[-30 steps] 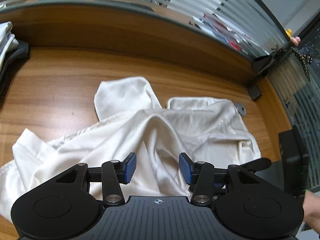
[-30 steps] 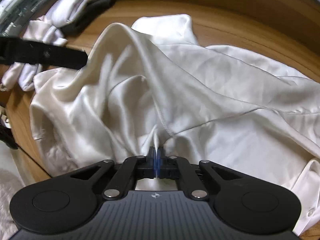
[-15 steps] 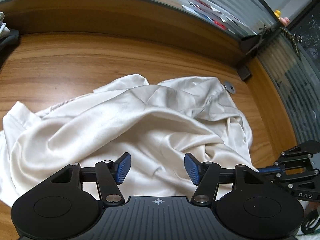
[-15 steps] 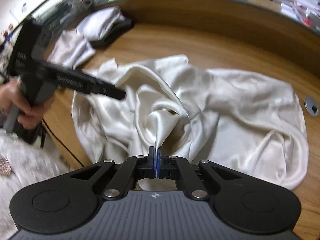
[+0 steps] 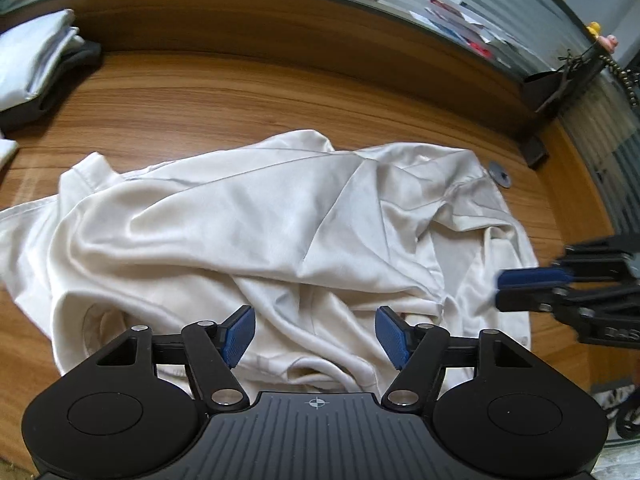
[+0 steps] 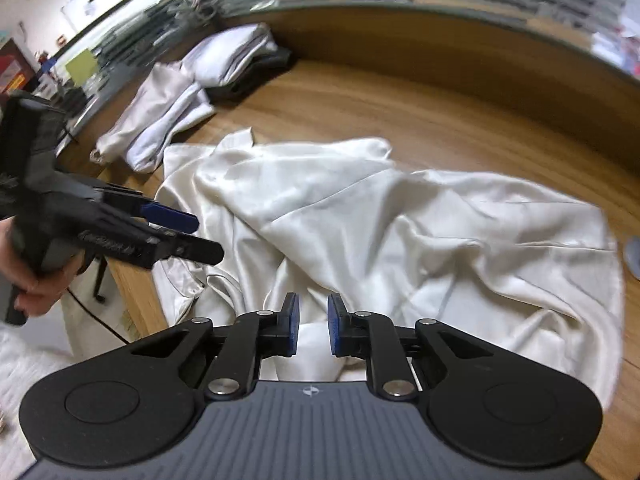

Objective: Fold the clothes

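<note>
Cream satin shirt (image 5: 256, 240) lies crumpled across the middle of the wooden tabletop (image 5: 240, 92), rumpled folds running toward the lower edge of both views. Left gripper (image 5: 316, 338) hovers over the near folds, jaws opening and already wide, blue pads clear of the cloth, nothing held. Right gripper (image 6: 312, 330) at lower centre of its view, jaws opening, a narrow gap between the pads; a fold of shirt shows in the gap, pads not pressing it. A hand (image 6: 28, 276) at left edge grips the left gripper's handle. Stack of folded clothes (image 6: 236, 56) sits upper left. Small grey disc (image 5: 500, 172) rests on the tabletop just beside the shirt's right corner.
</note>
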`<control>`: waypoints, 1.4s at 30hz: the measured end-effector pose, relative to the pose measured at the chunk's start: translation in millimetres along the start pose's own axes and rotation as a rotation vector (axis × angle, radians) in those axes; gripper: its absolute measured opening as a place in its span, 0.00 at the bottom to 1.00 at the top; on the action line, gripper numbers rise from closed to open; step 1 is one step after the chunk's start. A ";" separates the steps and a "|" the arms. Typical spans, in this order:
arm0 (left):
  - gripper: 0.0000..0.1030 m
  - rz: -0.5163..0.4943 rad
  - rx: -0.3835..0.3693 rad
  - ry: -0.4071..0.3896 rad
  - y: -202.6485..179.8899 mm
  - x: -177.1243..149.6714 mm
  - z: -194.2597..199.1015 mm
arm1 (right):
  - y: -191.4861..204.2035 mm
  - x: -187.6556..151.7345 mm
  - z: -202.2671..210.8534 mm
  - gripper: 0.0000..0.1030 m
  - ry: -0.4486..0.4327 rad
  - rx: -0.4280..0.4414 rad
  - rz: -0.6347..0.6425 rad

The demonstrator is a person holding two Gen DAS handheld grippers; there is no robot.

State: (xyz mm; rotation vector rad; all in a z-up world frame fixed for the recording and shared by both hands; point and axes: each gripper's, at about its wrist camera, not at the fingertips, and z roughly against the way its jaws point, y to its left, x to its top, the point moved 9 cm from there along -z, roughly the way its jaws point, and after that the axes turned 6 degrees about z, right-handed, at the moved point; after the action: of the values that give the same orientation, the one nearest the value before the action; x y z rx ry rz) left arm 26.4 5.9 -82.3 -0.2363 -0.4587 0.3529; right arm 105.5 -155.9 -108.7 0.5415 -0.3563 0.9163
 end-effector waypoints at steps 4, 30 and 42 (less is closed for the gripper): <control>0.67 0.037 0.020 -0.013 -5.6 -8.2 1.8 | -5.7 -4.7 -50.1 0.10 0.082 0.029 -0.008; 0.38 -0.587 -0.023 0.159 -77.9 -20.1 -104.9 | -39.4 -43.8 -53.2 0.12 0.012 -0.156 -0.085; 0.03 -0.710 -0.006 0.068 -75.4 -5.6 -108.9 | -32.7 -39.6 -38.0 0.16 -0.042 -0.196 -0.107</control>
State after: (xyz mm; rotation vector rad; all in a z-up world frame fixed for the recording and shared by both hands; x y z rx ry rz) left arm 93.8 -80.6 -156.7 -0.0794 -0.4470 -0.3496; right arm 112.4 -175.5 -169.1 0.3958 -0.4462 0.7584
